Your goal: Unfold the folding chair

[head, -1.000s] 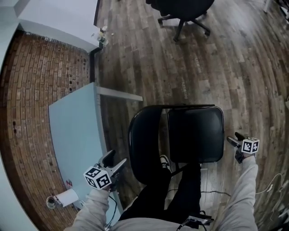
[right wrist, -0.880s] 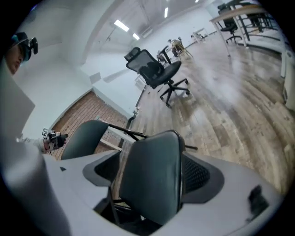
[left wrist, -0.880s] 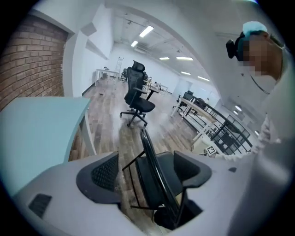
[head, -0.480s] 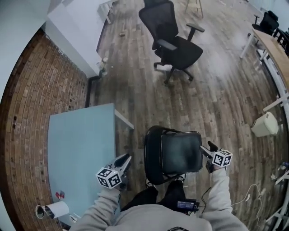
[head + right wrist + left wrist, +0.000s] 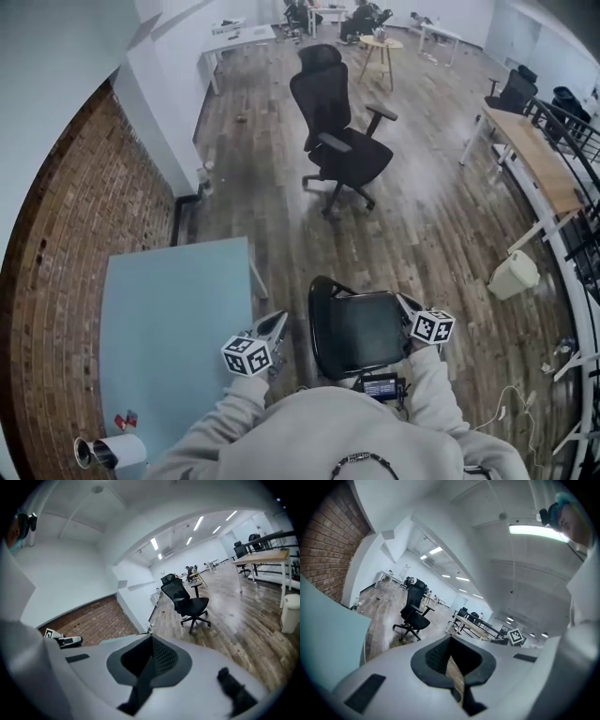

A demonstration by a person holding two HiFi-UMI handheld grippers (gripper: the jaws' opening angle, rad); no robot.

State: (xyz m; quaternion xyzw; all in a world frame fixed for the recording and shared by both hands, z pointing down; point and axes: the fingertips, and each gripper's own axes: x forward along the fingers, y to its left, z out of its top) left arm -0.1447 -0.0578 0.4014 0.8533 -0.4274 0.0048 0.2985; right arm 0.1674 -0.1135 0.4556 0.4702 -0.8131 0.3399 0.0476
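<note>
The black folding chair [image 5: 361, 330] stands on the wood floor just in front of me, its seat flat and its back at the left side. Left of it and clear of it, over the table's edge, my left gripper [image 5: 278, 322] is raised. My right gripper [image 5: 402, 301] hovers at the seat's far right corner; whether it touches the chair I cannot tell. Both have just closed their jaws with nothing between them. The left gripper [image 5: 451, 660] and the right gripper [image 5: 150, 657] show their pads together, pointing across the room.
A light blue table [image 5: 173, 319] stands at the left against a brick wall [image 5: 66, 244], with a paper roll [image 5: 108, 452] on its near corner. Farther off are a black office chair [image 5: 339, 141], a white bin [image 5: 514, 274] and a wooden desk [image 5: 530, 155].
Both grippers have risen, the right one more, and their jaws have gone from open to shut. My view has lifted, so the chair looks smaller and more of the room shows.
</note>
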